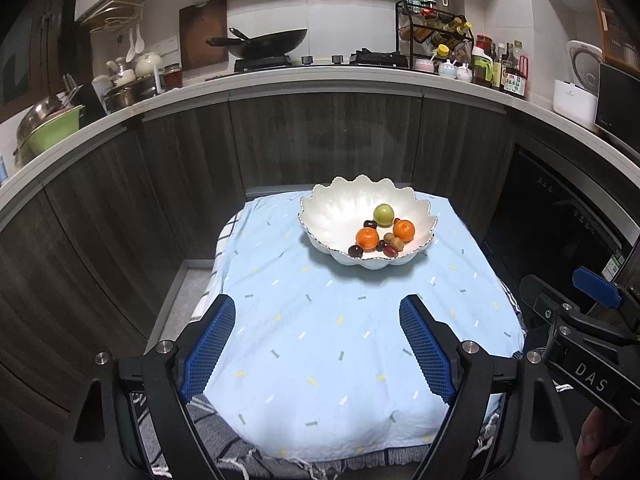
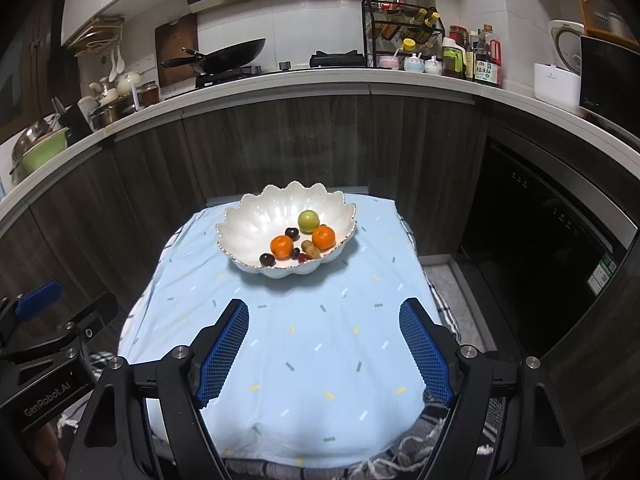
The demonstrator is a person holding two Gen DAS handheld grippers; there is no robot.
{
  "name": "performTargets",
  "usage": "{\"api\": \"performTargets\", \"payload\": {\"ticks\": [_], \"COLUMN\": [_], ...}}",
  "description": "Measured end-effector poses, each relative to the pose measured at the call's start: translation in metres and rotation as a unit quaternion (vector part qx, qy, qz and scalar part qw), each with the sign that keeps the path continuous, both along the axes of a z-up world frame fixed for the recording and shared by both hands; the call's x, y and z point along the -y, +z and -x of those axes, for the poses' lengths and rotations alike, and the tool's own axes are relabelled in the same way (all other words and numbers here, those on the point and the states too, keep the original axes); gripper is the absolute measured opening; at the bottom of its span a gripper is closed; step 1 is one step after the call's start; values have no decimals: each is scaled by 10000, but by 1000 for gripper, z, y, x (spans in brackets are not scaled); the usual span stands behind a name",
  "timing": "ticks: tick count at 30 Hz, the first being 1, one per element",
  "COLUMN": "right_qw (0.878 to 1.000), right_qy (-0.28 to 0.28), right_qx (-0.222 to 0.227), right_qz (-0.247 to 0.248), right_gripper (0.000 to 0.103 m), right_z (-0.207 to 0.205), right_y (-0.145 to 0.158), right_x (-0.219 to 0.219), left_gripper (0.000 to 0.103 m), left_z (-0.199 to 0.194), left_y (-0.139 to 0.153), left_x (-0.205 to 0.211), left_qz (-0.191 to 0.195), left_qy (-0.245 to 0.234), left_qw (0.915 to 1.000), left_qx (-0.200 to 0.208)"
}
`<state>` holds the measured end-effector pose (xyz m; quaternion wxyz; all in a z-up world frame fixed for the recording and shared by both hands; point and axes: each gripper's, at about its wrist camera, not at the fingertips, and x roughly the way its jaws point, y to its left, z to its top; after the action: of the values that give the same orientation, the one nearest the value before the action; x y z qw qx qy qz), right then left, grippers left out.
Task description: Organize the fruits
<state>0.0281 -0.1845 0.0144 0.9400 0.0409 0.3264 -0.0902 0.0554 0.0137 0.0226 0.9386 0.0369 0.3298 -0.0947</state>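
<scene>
- Left wrist view: the left gripper (image 1: 316, 344) is spread wide and holds nothing, hanging over the near part of the blue cloth (image 1: 320, 360).
- Right gripper (image 2: 324, 346) is likewise wide open and empty.
- Toward twelve o'clock sits the white bowl (image 1: 340, 208) with all the fruit (image 1: 380, 236) piled at its near right side.
- Judged: tangerines light and soft, best squeezed gently across the middle; small dark fruits slippery and bruisable; bowl breakable.
- Right wrist view alone shows the left gripper's body at nine o'clock; the left view shows the right one at three.
</scene>
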Motion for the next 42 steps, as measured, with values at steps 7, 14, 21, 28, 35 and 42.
{"api": "performTargets", "payload": {"ticks": [7, 14, 21, 28, 35, 42], "right_qw": [9999, 10000, 10000, 9999, 9999, 9999], "right_qy": [-51, 16, 18, -85, -81, -97], "right_qx": [63, -64, -70, -9, 34, 60], "right_qz": [59, -19, 68, 87, 67, 41], "right_gripper": [85, 85, 87, 90, 90, 90], "right_z": [22, 32, 39, 45, 48, 48], "right_y": [4, 2, 2, 3, 5, 5], "right_x": [-6, -9, -12, -9, -8, -8], "left_gripper": [86, 91, 100, 101, 101, 101], "left_z": [20, 35, 43, 46, 49, 49], "left_y": [-1, 1, 4, 3, 4, 4], "left_x": [-9, -14, -21, -20, -21, -21], "left_qz": [96, 65, 69, 66, 72, 73], "left_qy": [125, 210, 384, 398, 408, 416], "left_qw": [9999, 9998, 9992, 9991, 9990, 9990], "left_qx": [-62, -6, 123, 137, 170, 173]}}
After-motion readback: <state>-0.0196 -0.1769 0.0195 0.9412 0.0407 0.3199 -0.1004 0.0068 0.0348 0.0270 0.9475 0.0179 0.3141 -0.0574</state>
